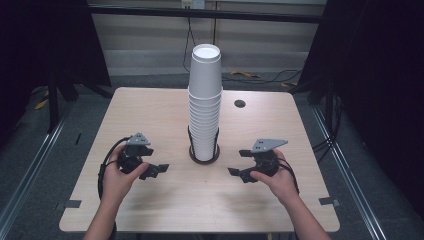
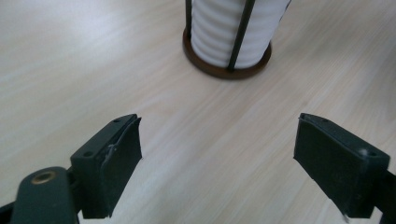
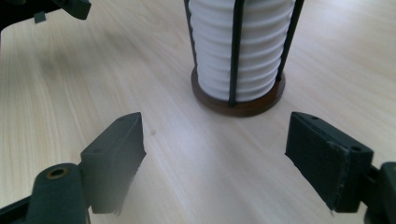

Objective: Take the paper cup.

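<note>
A tall cup stack (image 1: 204, 100) is standing in a round dark holder (image 1: 204, 156) with thin black uprights, just past the middle of the table (image 1: 150, 205), its top cup (image 1: 206, 67) sitting loose and higher than the tightly nested ones below. From the stack, the left gripper (image 1: 159, 170) is hanging at about eight o'clock and the right gripper (image 1: 235, 162) at about four o'clock, each near the holder but touching nothing. Both are pointing inward at the foot of the stack: in the left gripper view the holder (image 2: 227, 70) is sitting at twelve o'clock beyond the jaws, and in the right gripper view (image 3: 238, 103) likewise. Both pairs of jaws are standing apart with only bare tabletop between them, gripping nothing. To my eye this is the approach step, with the person lining up on the cups before taking one. The next move, I'd judge, is calling for one gripper to be rising to the top cup and pinching its wall lightly, so the thin cup isn't crushed, while the other is steadying the stack or holder so it isn't tipping as the cup is lifting off. A small dark hole (image 1: 240, 103) is showing at two o'clock of the stack.
</note>
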